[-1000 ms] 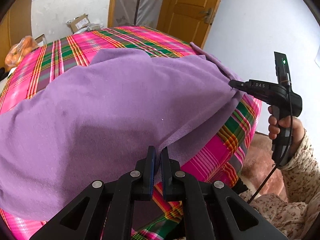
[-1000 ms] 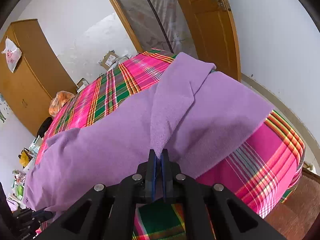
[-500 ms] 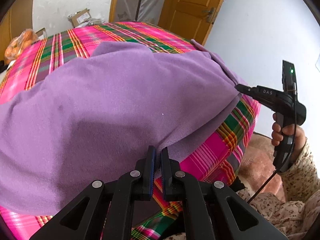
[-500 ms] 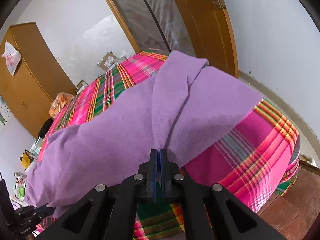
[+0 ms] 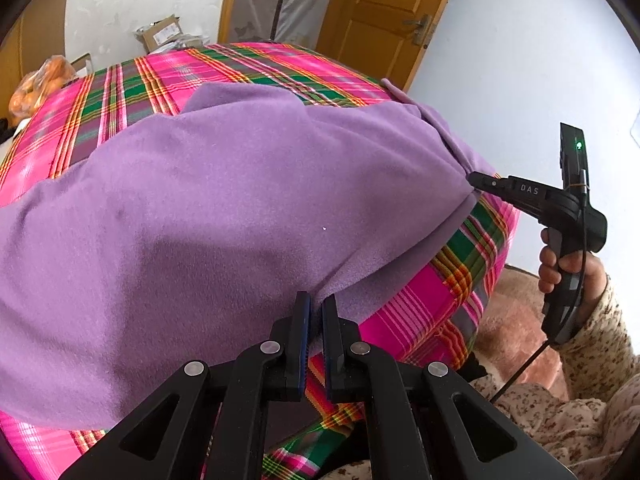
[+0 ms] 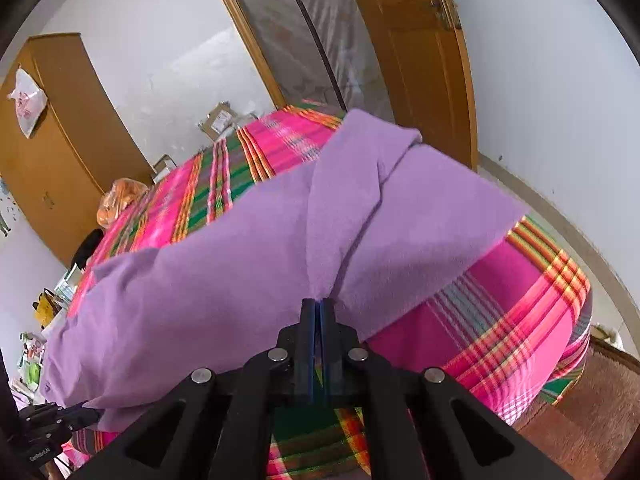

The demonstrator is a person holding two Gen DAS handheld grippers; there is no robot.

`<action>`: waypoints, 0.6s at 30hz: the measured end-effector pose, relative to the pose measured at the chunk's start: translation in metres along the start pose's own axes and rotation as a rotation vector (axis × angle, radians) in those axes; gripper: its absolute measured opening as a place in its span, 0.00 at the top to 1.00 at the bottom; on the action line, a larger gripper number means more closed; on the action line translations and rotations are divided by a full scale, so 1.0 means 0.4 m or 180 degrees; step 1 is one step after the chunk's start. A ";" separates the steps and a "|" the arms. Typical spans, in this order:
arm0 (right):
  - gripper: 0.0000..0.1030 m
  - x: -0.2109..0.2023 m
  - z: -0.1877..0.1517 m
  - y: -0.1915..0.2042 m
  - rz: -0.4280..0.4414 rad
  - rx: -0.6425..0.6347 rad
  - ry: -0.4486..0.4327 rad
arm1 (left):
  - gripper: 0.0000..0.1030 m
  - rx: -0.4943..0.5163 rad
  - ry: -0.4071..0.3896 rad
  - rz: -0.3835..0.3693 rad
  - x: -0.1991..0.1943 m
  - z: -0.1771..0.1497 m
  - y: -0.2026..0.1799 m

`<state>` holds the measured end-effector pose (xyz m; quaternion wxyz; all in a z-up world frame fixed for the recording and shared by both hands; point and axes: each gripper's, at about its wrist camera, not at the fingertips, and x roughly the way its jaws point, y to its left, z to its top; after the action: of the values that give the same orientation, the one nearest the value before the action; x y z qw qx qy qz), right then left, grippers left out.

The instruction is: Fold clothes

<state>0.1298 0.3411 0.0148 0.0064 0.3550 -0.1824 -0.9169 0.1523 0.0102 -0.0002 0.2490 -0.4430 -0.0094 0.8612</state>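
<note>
Purple garment (image 5: 224, 216), soft fleece-like cloth, lies spread over the plaid bed (image 5: 424, 312), its near hem hanging at the bed's near edge. We judge it light, limp, and likely to sag between grips, so take it at hem or corners. Left gripper (image 5: 314, 312) pinches the near hem. Right gripper (image 6: 318, 312), pressed together, pinches the hem by a fold.

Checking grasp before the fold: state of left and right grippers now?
Left gripper: closed on the near edge of the purple cloth.
Right gripper: closed on the same cloth's edge.
</note>
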 end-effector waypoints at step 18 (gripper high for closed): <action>0.98 0.014 -0.028 -0.021 -0.0064 0.0000 0.0146 | 0.93 -0.0078 0.0064 -0.0120 0.000 -0.009 0.007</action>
<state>0.1340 0.3446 0.0009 0.0014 0.3778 -0.1786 -0.9085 0.1537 0.0070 -0.0031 0.2597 -0.4544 -0.0258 0.8517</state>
